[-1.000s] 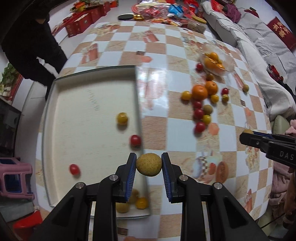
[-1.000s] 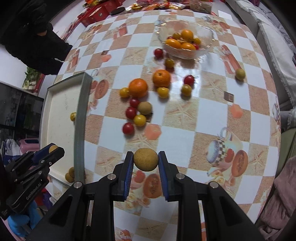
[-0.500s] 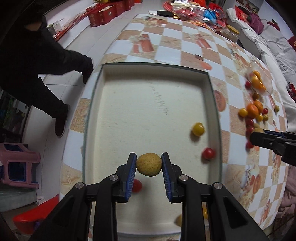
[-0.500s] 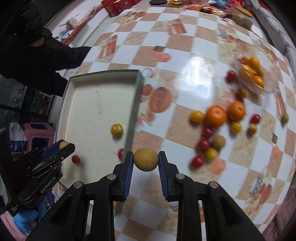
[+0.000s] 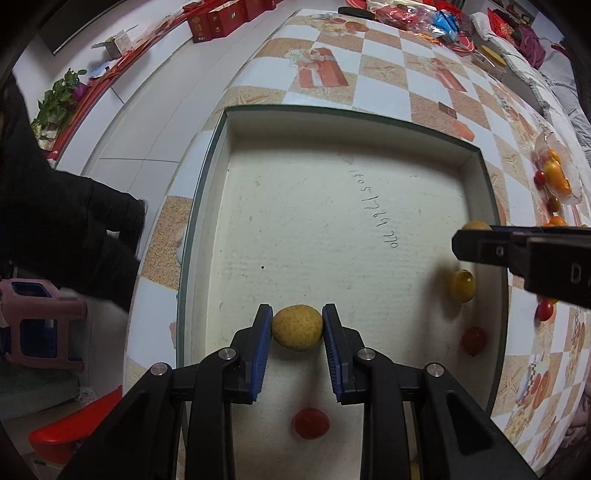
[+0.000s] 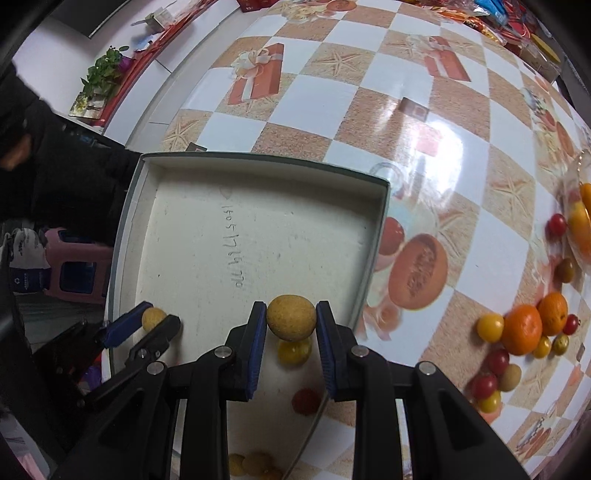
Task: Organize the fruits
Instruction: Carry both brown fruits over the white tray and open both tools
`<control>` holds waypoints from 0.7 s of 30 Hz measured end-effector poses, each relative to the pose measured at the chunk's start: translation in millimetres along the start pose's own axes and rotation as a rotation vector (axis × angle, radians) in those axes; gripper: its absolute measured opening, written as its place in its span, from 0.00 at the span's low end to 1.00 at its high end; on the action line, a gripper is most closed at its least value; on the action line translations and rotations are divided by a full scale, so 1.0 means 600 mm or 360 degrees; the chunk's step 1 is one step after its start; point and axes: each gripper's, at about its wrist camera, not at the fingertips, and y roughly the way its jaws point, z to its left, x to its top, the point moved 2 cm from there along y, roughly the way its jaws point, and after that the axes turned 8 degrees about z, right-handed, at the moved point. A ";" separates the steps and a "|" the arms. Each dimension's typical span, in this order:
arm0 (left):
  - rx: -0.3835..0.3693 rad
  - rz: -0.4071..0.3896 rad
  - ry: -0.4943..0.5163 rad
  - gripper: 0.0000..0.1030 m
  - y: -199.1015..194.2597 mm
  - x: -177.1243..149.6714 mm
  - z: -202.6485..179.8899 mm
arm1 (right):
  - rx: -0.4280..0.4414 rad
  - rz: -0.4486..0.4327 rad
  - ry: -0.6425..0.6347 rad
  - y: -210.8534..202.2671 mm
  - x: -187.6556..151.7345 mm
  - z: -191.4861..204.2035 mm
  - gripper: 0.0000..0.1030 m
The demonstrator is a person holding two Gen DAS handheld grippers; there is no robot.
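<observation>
Each gripper, left [image 5: 297, 326] and right [image 6: 291, 320], pinches a small, light, tan longan [image 5: 296, 326] across its middle over the tray [image 5: 476, 155]; the thin, brittle shell probably wants gentle pressure.

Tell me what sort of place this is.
Probably a home living room: a table with a checkered fruit-print cover, red gift boxes along the wall, a potted plant and a grey sofa beside the table.

Left tool [image 5: 297, 328] grips a tan fruit [image 5: 296, 327] over the tray [image 5: 476, 162]
</observation>
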 end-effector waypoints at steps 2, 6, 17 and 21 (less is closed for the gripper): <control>-0.0001 0.0010 -0.0005 0.28 0.007 -0.001 -0.001 | -0.0006 0.0005 -0.0004 0.006 0.007 0.001 0.28; 0.0008 0.0000 -0.0001 0.28 0.013 -0.001 -0.007 | -0.0028 0.0036 -0.0020 0.023 0.015 0.004 0.29; 0.0036 -0.0037 -0.0011 0.83 0.004 -0.009 -0.005 | -0.0019 0.0057 -0.0052 0.034 0.032 0.018 0.53; 0.0058 -0.0041 -0.0006 0.83 -0.008 -0.021 -0.003 | 0.0046 0.0022 -0.0038 0.018 0.032 0.030 0.75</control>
